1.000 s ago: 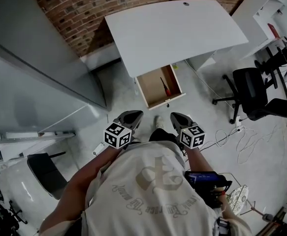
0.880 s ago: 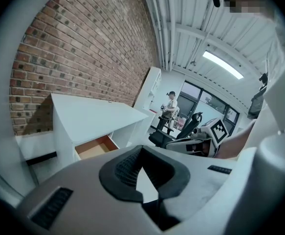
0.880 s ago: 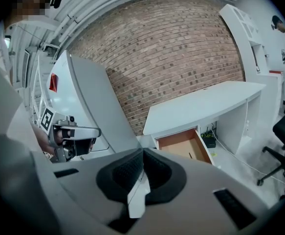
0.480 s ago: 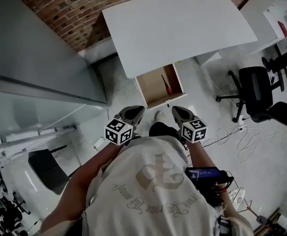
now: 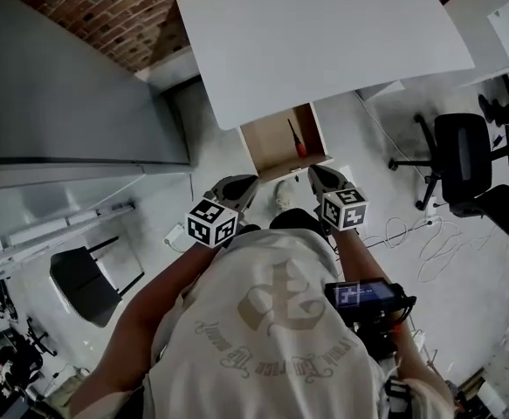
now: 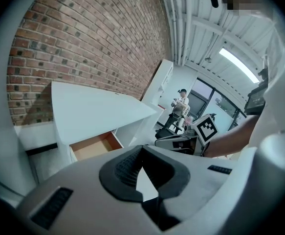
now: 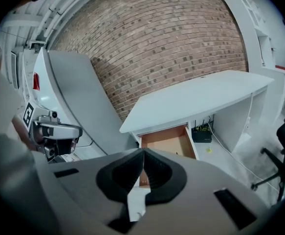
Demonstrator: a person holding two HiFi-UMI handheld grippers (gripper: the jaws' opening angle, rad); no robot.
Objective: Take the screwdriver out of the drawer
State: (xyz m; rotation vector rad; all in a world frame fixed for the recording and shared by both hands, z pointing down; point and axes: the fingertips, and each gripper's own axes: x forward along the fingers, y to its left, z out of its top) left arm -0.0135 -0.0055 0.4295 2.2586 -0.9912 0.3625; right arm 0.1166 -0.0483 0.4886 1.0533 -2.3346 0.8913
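Note:
The wooden drawer (image 5: 276,142) stands pulled out from under the white desk (image 5: 324,42). In it lies the screwdriver (image 5: 296,140), red handle toward me, near the drawer's right side. My left gripper (image 5: 245,182) is shut and empty, just short of the drawer's front left corner. My right gripper (image 5: 315,173) is shut and empty too, close to the front right corner. In the left gripper view the drawer (image 6: 96,147) shows beyond the shut left gripper (image 6: 141,149). The right gripper (image 7: 143,151) points at the drawer (image 7: 166,140); the screwdriver does not show there.
A black office chair (image 5: 464,155) and loose cables (image 5: 411,238) are on the floor at the right. A grey panel (image 5: 62,85) and a brick wall (image 7: 171,38) flank the desk. Another chair (image 5: 84,282) stands at the left. A person (image 6: 179,106) stands far off.
Both grippers have moved forward toward the open drawer, and the desk now sits nearer and higher in the head view. Both stay shut.

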